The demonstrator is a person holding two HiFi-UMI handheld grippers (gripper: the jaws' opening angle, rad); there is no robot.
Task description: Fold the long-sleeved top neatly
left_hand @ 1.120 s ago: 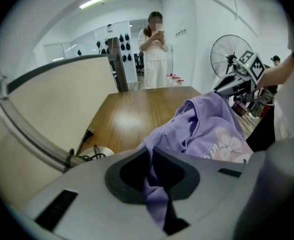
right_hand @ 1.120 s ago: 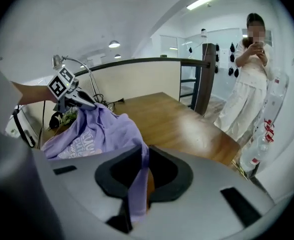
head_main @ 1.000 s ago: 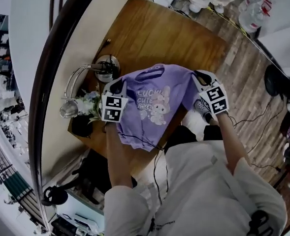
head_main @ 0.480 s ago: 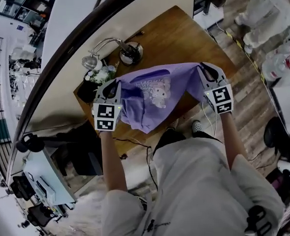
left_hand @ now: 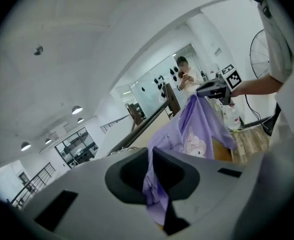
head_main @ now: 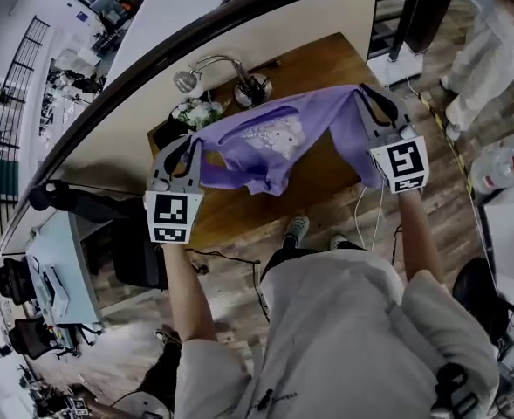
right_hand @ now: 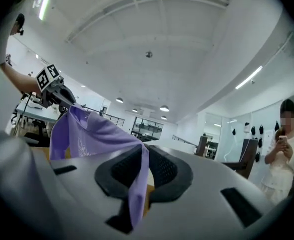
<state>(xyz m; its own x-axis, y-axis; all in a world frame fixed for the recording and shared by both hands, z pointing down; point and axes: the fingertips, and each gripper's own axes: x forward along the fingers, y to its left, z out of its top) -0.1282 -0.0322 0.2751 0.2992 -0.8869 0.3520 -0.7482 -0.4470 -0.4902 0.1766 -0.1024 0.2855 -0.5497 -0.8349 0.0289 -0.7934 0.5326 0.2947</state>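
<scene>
A purple long-sleeved top (head_main: 274, 138) with a cartoon print hangs spread in the air above the wooden table (head_main: 326, 177). My left gripper (head_main: 189, 144) is shut on its left edge, and in the left gripper view the cloth (left_hand: 196, 129) runs out from between the closed jaws (left_hand: 151, 159). My right gripper (head_main: 363, 97) is shut on the opposite edge; the right gripper view shows fabric (right_hand: 92, 131) pinched between the pads (right_hand: 144, 154). The top's lower part droops toward the table. Each gripper appears in the other's view: the right gripper (left_hand: 211, 89) and the left gripper (right_hand: 61, 95).
A chrome desk lamp (head_main: 239, 72) and a small pot of flowers (head_main: 194, 112) stand at the table's far left. A curved dark railing (head_main: 108, 94) runs behind the table. A person (head_main: 492, 33) stands on the wood floor at upper right, near large water bottles (head_main: 510, 164).
Both grippers have risen with the top, lifting it off the table. It lay on the wood a second ago and now hangs stretched between them.
</scene>
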